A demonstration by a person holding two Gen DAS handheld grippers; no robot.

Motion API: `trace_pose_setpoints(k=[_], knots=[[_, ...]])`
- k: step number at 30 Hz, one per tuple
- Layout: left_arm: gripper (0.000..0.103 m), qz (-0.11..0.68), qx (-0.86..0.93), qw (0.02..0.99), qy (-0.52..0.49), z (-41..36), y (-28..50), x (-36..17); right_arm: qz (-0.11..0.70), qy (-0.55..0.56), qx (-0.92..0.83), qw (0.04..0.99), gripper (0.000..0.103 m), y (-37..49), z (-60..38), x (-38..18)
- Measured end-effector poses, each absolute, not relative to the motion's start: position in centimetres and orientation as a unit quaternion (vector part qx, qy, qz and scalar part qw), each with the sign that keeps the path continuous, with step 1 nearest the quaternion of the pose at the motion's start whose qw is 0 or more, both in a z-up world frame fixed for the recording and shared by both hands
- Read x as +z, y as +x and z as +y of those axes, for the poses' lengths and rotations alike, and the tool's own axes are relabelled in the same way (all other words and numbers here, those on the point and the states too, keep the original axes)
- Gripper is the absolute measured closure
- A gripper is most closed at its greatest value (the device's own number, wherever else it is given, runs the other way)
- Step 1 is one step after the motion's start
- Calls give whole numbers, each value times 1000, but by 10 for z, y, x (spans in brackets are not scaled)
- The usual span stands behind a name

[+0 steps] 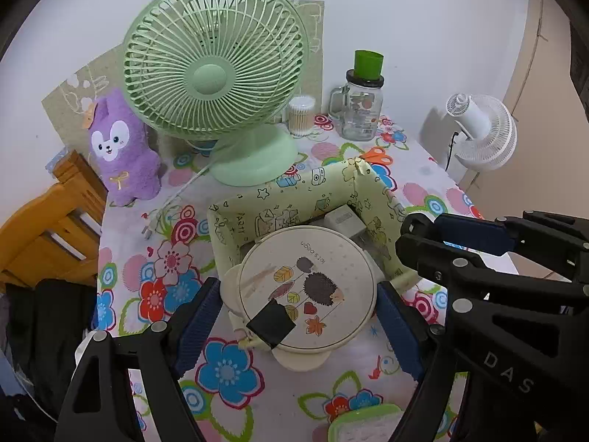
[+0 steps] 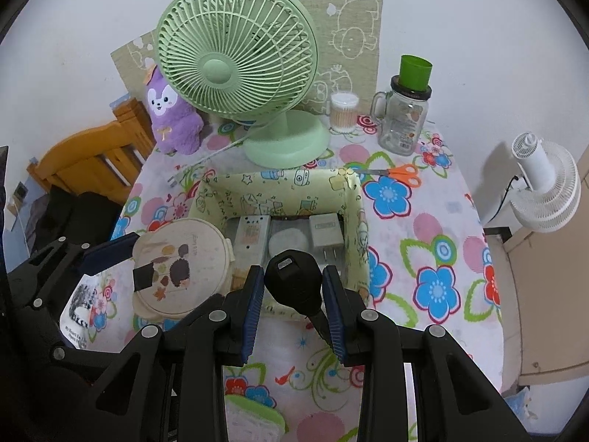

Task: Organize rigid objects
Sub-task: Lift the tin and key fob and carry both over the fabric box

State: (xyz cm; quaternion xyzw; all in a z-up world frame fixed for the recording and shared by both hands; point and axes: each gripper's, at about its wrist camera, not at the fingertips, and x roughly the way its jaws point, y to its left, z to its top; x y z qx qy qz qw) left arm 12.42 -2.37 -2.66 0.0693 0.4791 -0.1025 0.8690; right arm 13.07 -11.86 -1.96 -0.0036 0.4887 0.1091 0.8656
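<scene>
Clamping a black plug (image 2: 292, 281) between blue pads, right gripper (image 2: 293, 287) hovering at the near edge of the box (image 2: 279, 184). Gripping a round cream container (image 1: 305, 287) across its sides, left gripper (image 1: 298, 316) with jaws spread wide, pads touching the rim, container above the box's near-left corner. Inside the box: white charger (image 2: 324, 237), round white item (image 2: 288, 241), white remote-like block (image 2: 252, 235). Beyond the box on the flowered tablecloth (image 2: 434, 287): green fan (image 2: 239, 70), purple plush (image 2: 171, 118), cotton swabs (image 2: 344, 112), glass jar (image 2: 403, 119) topped by a green cup (image 2: 416, 72), orange scissors (image 2: 399, 173). Right of the table, white fan (image 2: 545, 188).
</scene>
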Motion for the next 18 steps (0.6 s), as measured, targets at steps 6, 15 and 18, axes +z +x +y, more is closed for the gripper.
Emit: trace_pose_setpoints(k=[6, 15, 18], knots=[[18, 486, -97, 866, 64, -22, 142, -37, 492, 3, 115, 863, 68, 148, -120, -26], [18, 499, -92, 860, 58, -23, 165, -56, 497, 10, 122, 859, 68, 173, -122, -39], [18, 504, -90, 857, 57, -22, 171, -62, 502, 11, 125, 856, 68, 180, -123, -44]])
